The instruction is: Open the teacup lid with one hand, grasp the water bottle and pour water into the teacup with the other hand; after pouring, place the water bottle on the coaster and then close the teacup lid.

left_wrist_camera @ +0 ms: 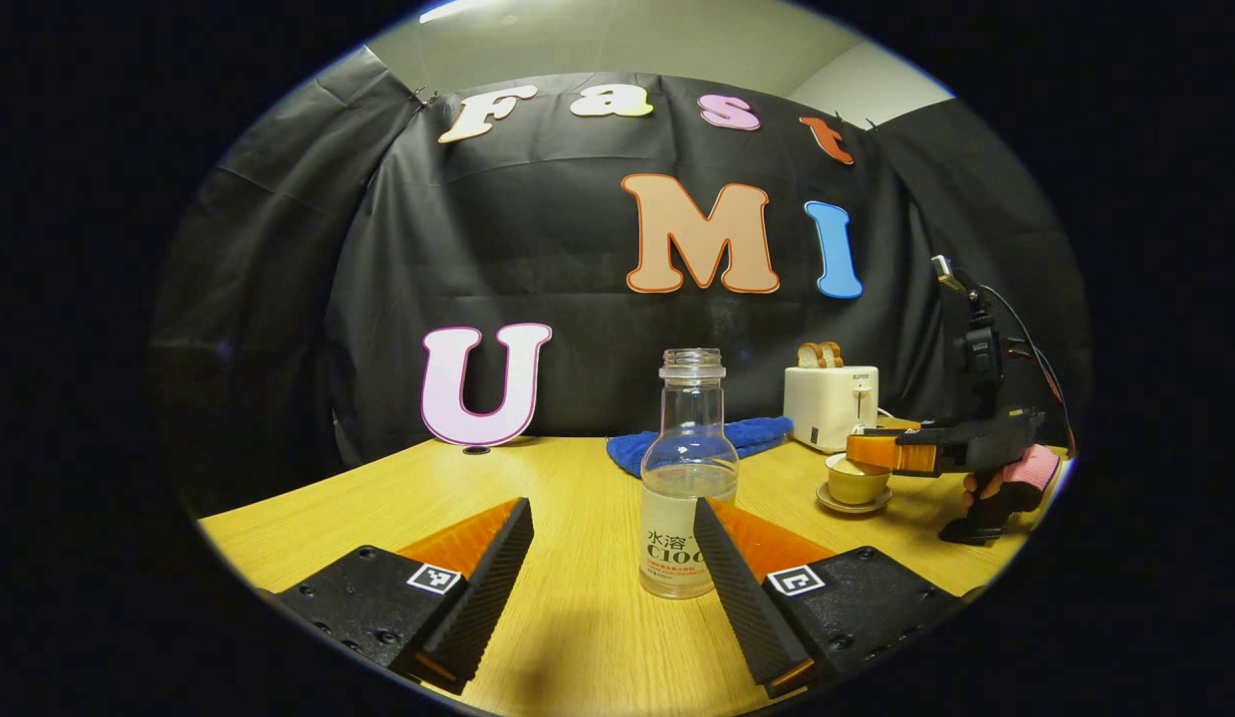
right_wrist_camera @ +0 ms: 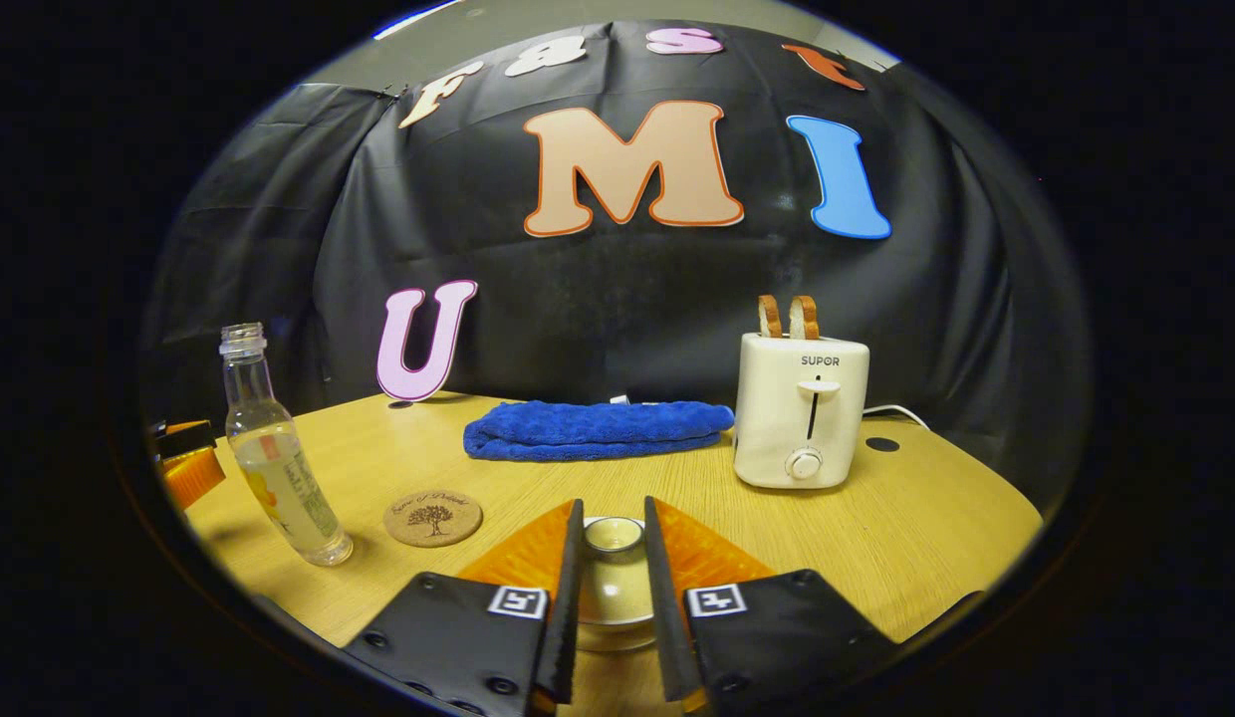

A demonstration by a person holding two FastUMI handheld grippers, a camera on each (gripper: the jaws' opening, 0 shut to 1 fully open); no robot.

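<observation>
Left gripper view looks along the left gripper, whose two black ridged fingers stand wide apart over the light wooden table. A clear, uncapped glass water bottle, part-filled, stands upright on the table between the fingers, close to the right-hand one; whether that finger touches it cannot be told. Behind the bottle lies a folded blue towel, and beside it stands a white toaster with two slices of bread sticking up. Farther right, a small cream ceramic teacup sits on a saucer, with the right gripper level at its top, held by a hand. Right gripper view looks along the right gripper, whose black fingers have closed in on either side of the knob of the teacup lid and appear to pinch it, the lid still sitting on the teacup. To the left, a round cork coaster printed with a tree lies flat on the table, and just beyond it the water bottle stands, apart from the coaster. An orange part of the left gripper shows at the far left edge. The blue towel lies along the back of the table, with the toaster just beside its right end.
</observation>
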